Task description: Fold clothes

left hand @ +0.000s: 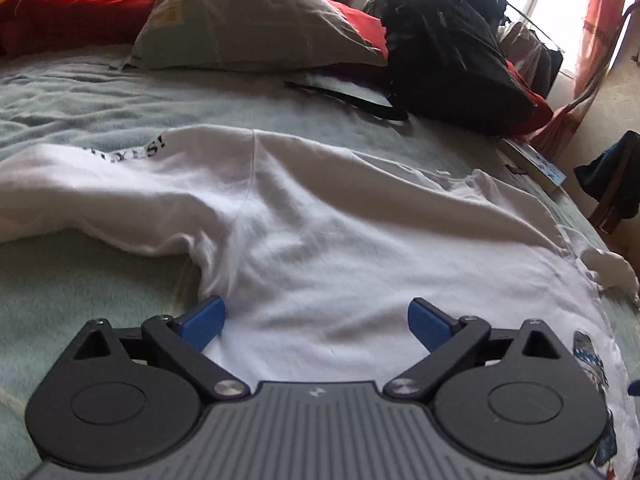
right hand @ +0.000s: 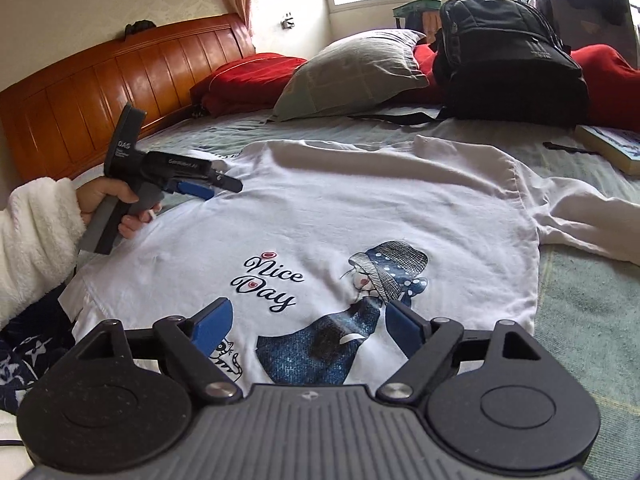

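A white T-shirt point(right hand: 360, 208) lies spread print-up on the bed, with "Nice Day" lettering point(right hand: 268, 280) and a figure in a spotted hat. My right gripper point(right hand: 308, 324) hovers over the shirt's near hem, jaws wide apart with nothing between the blue pads. A hand in a white fleece sleeve point(right hand: 32, 232) holds my left gripper point(right hand: 224, 188) above the shirt's left edge, near the sleeve. In the left wrist view the same T-shirt point(left hand: 320, 220) lies rumpled below the left gripper point(left hand: 316, 320), which is open and holds nothing.
A black backpack point(right hand: 508, 56), a grey pillow point(right hand: 352, 72) and red bedding point(right hand: 244, 80) sit at the head of the bed by the wooden headboard point(right hand: 100, 92). A book point(right hand: 612, 148) lies at the right. Pale green bedcover point(right hand: 580, 300) shows beside the shirt.
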`<state>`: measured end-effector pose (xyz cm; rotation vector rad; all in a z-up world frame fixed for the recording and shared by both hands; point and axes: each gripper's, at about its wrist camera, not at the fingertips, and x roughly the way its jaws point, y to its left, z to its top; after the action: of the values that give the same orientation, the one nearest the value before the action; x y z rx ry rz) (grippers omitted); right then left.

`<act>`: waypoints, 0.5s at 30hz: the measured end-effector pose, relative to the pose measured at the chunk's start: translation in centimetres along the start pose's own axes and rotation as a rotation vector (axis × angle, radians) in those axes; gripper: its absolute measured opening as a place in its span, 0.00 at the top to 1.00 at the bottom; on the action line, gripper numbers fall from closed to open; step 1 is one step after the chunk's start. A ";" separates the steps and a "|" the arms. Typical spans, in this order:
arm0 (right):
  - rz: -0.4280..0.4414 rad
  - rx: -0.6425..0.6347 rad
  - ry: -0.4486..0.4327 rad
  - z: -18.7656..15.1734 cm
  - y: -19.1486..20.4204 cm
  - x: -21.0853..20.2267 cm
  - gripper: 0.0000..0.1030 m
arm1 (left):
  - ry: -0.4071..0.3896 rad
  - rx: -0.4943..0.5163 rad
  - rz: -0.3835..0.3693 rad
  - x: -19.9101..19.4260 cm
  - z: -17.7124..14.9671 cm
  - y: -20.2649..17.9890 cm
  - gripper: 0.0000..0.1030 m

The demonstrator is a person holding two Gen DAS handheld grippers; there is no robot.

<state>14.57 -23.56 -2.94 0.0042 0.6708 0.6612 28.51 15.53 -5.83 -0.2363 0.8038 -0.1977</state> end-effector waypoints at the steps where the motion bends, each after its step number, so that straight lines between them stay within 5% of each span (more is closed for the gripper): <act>1: -0.001 0.005 0.002 0.0 -0.2 0.1 0.15 | 0.001 -0.007 0.013 0.1 0.7 0.0 0.05; 3: -0.006 0.016 0.007 0.1 -0.6 0.4 0.15 | 0.005 -0.015 0.027 0.2 1.8 0.0 0.05; 9: -0.002 0.055 0.004 0.4 -1.8 0.5 0.14 | 0.088 0.026 -0.113 -0.1 1.4 -0.3 0.04; 15: -0.042 0.092 0.015 0.5 -2.5 0.9 0.14 | 0.026 0.067 0.114 0.6 1.1 -0.4 0.05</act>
<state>16.85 -24.93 -3.56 0.0705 0.7137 0.5904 29.74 15.10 -5.39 -0.1249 0.8322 -0.1198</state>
